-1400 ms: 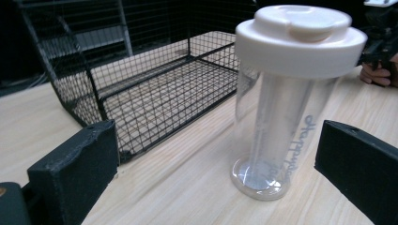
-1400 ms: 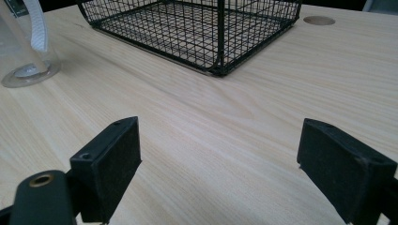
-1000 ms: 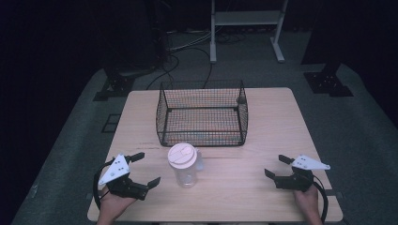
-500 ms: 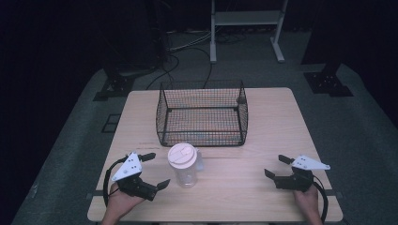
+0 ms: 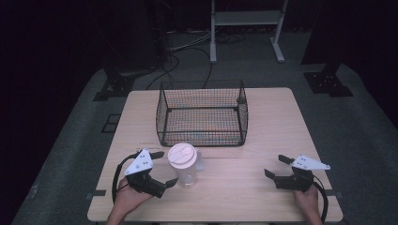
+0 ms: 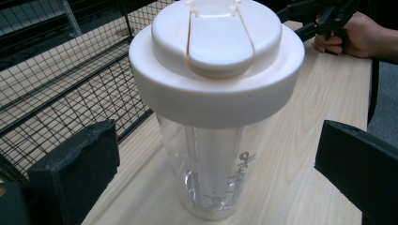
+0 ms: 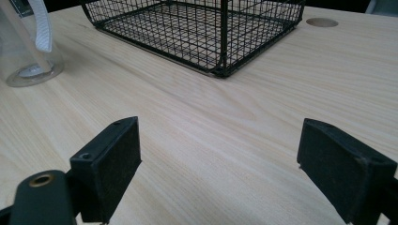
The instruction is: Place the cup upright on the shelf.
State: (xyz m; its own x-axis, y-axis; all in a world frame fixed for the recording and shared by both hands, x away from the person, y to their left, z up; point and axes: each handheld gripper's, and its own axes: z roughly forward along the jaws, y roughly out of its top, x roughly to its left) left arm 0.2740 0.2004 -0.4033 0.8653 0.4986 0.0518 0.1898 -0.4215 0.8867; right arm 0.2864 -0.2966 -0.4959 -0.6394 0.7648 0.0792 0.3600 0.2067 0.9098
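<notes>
Straddling clear shaker cup (image 5: 183, 165) w/ wide-open, empty left gripper (image 5: 164, 169), ready to clamp; cup upright just in front of wire basket (image 5: 202, 114). Right gripper (image 5: 276, 168) parked open, empty, well apart.

We see a black wire basket (image 5: 202, 114) standing empty at twelve o'clock on our pale wooden counter (image 5: 272, 112), cables (image 5: 187, 49) beyond.

Both grippers have black bodies, square black jaws, grey three-cornered top plates and black trailing cables.
</notes>
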